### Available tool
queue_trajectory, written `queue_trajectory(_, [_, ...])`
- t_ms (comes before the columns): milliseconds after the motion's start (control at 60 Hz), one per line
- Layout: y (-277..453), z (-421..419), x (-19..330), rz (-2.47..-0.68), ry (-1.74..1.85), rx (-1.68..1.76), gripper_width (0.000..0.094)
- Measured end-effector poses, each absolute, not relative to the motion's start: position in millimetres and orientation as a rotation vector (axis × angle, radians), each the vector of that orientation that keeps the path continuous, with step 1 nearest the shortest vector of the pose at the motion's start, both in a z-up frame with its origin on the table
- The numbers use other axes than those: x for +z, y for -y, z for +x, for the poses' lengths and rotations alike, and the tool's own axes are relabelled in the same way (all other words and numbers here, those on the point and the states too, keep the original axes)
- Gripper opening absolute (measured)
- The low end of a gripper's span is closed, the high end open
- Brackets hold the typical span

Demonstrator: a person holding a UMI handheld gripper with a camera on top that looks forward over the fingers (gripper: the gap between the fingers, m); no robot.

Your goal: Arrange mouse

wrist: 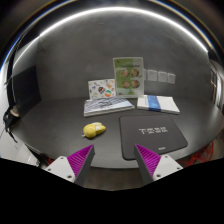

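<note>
A small yellow mouse (94,130) lies on the dark grey table (60,122), just left of a black mouse mat (152,134) with pale lettering. My gripper (113,160) is open and empty. Its two fingers with purple pads (78,157) stand wide apart over the table's near part. The mouse is beyond the left finger, apart from it. The mat's near left corner lies between the fingers and the right finger stands over the mat's near edge.
At the back an upright green and white brochure (128,76) leans against the wall. A leaflet (104,91) and flat papers (108,106) lie left of it, a blue-edged booklet (157,103) to its right. Wall sockets (160,75) are behind.
</note>
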State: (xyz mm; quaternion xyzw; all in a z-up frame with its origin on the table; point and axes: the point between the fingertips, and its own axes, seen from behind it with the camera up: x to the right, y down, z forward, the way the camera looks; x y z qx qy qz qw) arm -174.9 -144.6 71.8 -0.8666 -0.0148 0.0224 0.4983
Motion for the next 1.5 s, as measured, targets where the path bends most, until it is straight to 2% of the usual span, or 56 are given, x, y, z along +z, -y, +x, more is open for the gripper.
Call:
queue_trajectory(117, [138,-198,63,-2.113,0.137,0.136,0.0824])
queue_trajectory(200, [104,-216,42,-2.124,0.215,0.189,0.0824])
queue_trajectory(483, [56,-288,-13,-2.192,0.379,0.261,0.0825])
queue_trajectory(650, [7,-284,-15,-2.221,0.269,0.149,0.0795])
queue_trajectory(867, [-40,-300,-17,-2.268,0.147,0.065,0.0813])
queue_trajectory(917, [-47,-302,-17,-2.260,0.113,0.046,0.0762])
queue_trajectory(1000, [-53,-307,-18,-2.230,0.099,0.042,0.0510])
queue_trajectory(1033, [-53,-307,-18,-2.223,0.083,0.036,0.0537])
queue_trajectory(1050, [-53,-307,-18,-2.224,0.076,0.037,0.0465])
queue_trajectory(1067, [-53,-308,-18,-2.226,0.070,0.037,0.0439])
queue_trajectory(1150, [-48,-317,-16,-2.250,0.106,0.036,0.0393])
queue_trajectory(1217, [-42,-326,11,-2.199,0.163,0.064,0.0389])
queue_trajectory(1317, [-44,-305,89,-2.064,0.167,0.032,0.0374])
queue_trajectory(1383, [-40,-252,150,-1.942,0.141,-0.019,0.0372])
queue_trajectory(1433, [-39,-194,183,-1.873,0.075,-0.096,0.0371])
queue_trajectory(1500, [-34,-127,187,-1.868,0.024,-0.157,0.0370])
